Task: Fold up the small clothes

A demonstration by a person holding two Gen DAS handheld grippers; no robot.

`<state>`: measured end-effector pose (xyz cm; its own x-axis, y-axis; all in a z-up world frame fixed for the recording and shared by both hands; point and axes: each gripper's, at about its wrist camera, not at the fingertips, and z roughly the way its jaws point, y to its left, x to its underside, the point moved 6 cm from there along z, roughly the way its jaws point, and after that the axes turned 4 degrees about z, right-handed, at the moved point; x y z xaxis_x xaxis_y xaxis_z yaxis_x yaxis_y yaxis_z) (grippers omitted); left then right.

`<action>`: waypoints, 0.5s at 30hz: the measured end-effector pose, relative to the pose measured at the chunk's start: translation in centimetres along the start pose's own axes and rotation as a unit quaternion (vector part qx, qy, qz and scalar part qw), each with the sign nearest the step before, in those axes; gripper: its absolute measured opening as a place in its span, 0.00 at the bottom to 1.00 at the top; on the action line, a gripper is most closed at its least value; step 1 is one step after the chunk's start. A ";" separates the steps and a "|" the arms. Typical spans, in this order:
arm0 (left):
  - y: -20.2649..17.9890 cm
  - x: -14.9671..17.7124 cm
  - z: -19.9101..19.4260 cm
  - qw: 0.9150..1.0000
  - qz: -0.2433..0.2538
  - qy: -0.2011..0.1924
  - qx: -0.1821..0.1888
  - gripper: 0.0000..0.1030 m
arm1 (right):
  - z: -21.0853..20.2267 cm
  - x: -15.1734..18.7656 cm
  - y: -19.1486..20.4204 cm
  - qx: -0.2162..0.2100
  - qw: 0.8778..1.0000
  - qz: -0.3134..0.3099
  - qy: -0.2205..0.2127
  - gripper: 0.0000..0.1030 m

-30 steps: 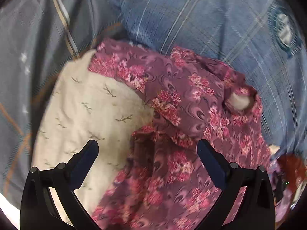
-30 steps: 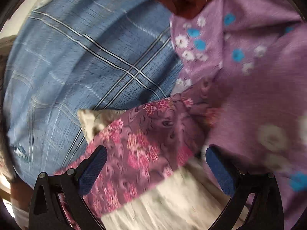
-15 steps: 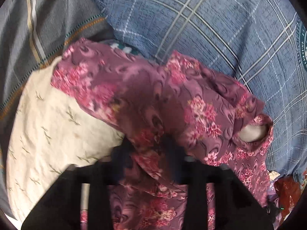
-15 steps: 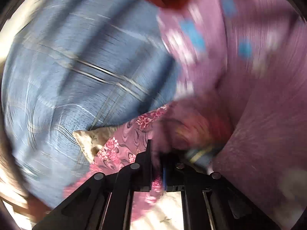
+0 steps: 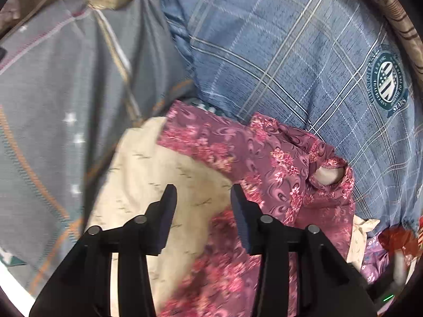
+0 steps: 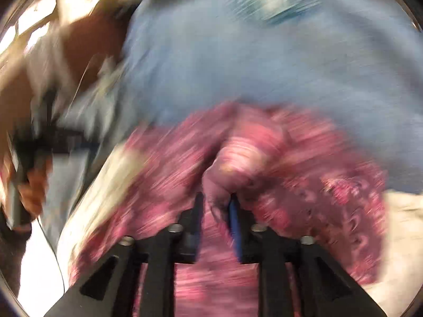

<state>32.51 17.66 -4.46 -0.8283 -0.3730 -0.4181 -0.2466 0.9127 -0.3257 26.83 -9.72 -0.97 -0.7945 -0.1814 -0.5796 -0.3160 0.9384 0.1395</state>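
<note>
A maroon floral garment point(image 5: 277, 158) lies crumpled over a cream cloth with small leaf marks point(image 5: 158, 169) on a blue plaid bed cover point(image 5: 277, 52). My left gripper point(image 5: 202, 192) hovers above the cream cloth at the garment's edge. Its jaws are opening and nothing is between them. The right wrist view is heavily blurred. There my right gripper point(image 6: 215, 200) has a raised fold of the floral garment point(image 6: 304, 179) bunched between its pads, and its jaws are opening.
A grey cloth with stripes and stars point(image 5: 66, 92) covers the left side. A purple flowered garment point(image 5: 375, 251) and something red point(image 5: 396, 235) lie at the lower right. A person's hand point(image 6: 29, 185) shows at the left of the right wrist view.
My left gripper closed on the floral garment, then let go, drew back and parted its jaws. My right gripper closed on a fold and has swung across with it, blurring the view.
</note>
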 end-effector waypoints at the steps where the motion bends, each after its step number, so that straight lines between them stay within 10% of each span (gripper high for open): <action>1: 0.5 0.1 -0.7 1.000 0.003 -0.002 -0.001 0.47 | 1.4 0.9 1.8 0.006 1.000 -0.014 0.023 0.32; 5: 0.7 1.9 -1.8 1.000 0.021 0.003 0.007 0.54 | 0.3 3.6 5.2 -0.024 0.999 -0.026 0.031 0.34; 9: -3.0 5.2 0.0 0.996 0.039 0.036 0.066 0.60 | -5.3 3.6 -1.3 -0.024 0.994 0.109 -0.020 0.67; 15: -9.9 10.8 6.1 0.983 0.044 0.123 0.125 0.62 | -7.6 6.1 -14.1 -0.045 0.935 0.349 -0.041 0.67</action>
<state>29.09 3.54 -10.93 -0.9454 -0.2139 -0.2458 -0.0620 0.8588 -0.5085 22.50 -26.34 -0.37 -0.7821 0.4927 -0.3816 0.2195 0.7909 0.5713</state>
